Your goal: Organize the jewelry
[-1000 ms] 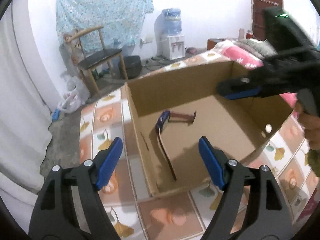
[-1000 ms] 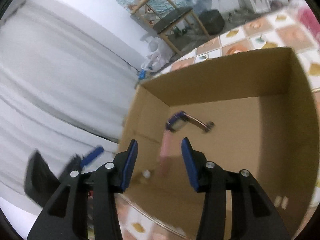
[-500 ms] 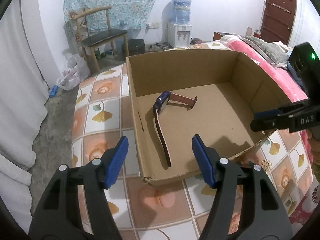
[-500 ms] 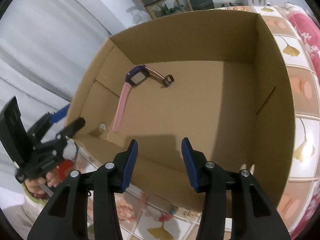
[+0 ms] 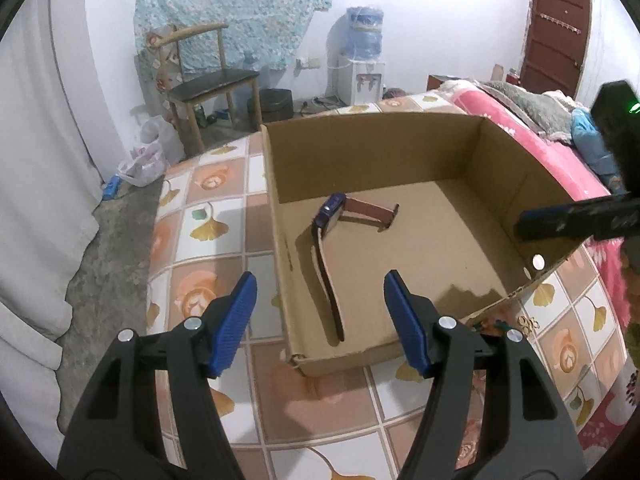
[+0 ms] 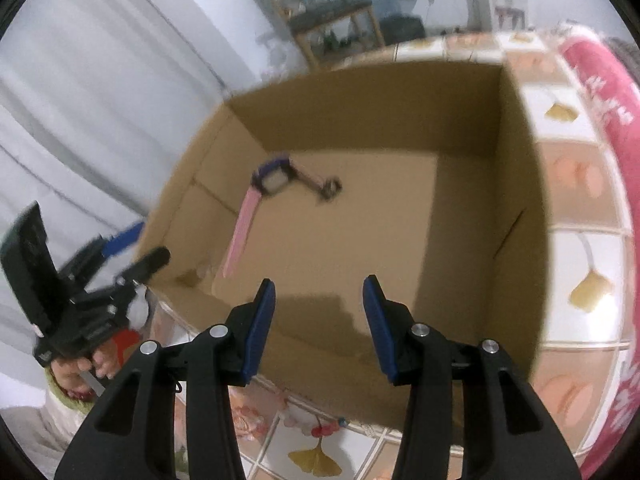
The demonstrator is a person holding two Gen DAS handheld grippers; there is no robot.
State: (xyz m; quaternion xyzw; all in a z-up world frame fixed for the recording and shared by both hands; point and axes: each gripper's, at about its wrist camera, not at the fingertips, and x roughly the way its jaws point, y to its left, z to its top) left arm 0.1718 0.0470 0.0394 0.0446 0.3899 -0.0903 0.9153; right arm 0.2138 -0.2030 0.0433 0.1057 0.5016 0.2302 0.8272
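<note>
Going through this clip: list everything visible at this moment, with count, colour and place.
cardboard box: one, brown, open-topped, on the tiled cloth
watch: one, dark blue case, pink-brown strap, inside the box near its left wall
small jewelry pieces: a few, gold and green, on the cloth outside the box's near right wall
tiled cloth: one, white and peach with gold leaves, under the box
chair: one, wood with dark seat, by the back wall
water dispenser: one, white with blue bottle, back wall
door: one, dark red-brown, far right
left gripper: black with blue pads, open, empty
right gripper: black with blue pads, open, empty
</note>
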